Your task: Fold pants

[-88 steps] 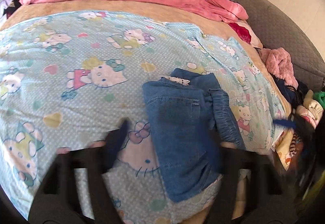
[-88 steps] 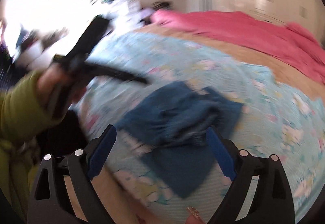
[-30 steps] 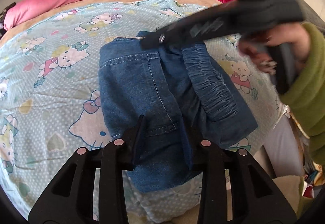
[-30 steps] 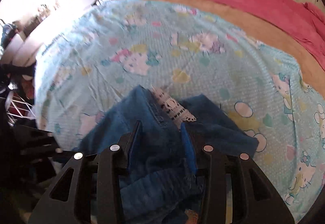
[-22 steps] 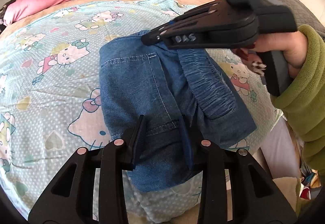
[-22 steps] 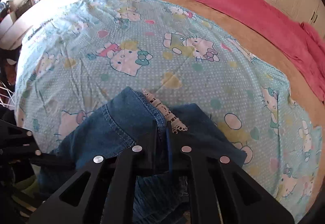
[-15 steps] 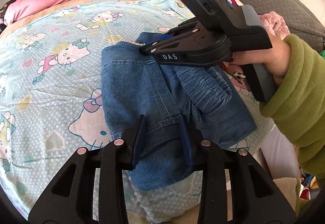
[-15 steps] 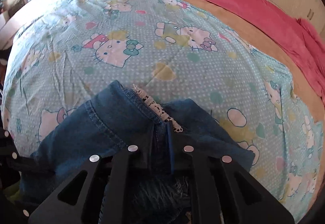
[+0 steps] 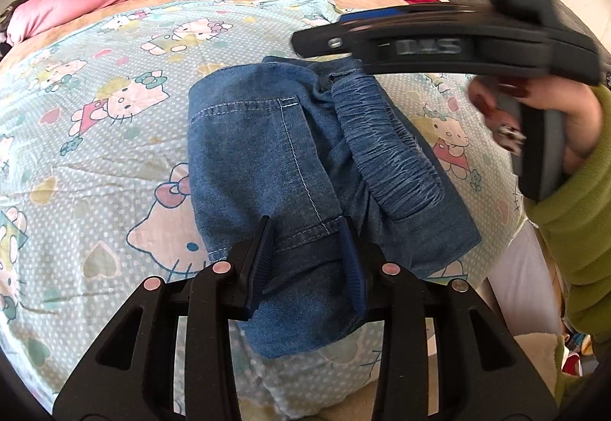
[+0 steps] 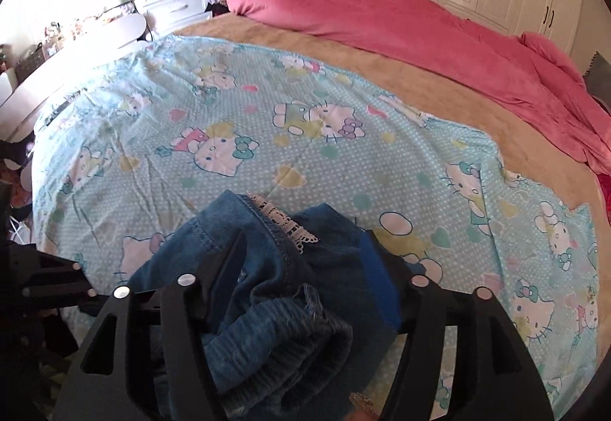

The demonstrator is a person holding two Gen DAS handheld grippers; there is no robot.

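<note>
Blue cartoon-print sheet (image 10: 313,169) covers bed; pink duvet (image 10: 439,35) behind.

The blue denim pants (image 9: 267,154) are lying folded into a compact bundle near the bed's edge, the gathered elastic waistband (image 9: 385,142) running diagonally along one side. A strip of white lace trim (image 10: 286,218) is peeking, perhaps from the hem.

The folded jeans (image 9: 290,169) lie at frame centre on the cartoon-print sheet (image 9: 95,138). The left gripper (image 9: 307,249) brackets their lower edge. The right gripper (image 9: 343,29), its jaws just opened, hovers at upper right.
</note>
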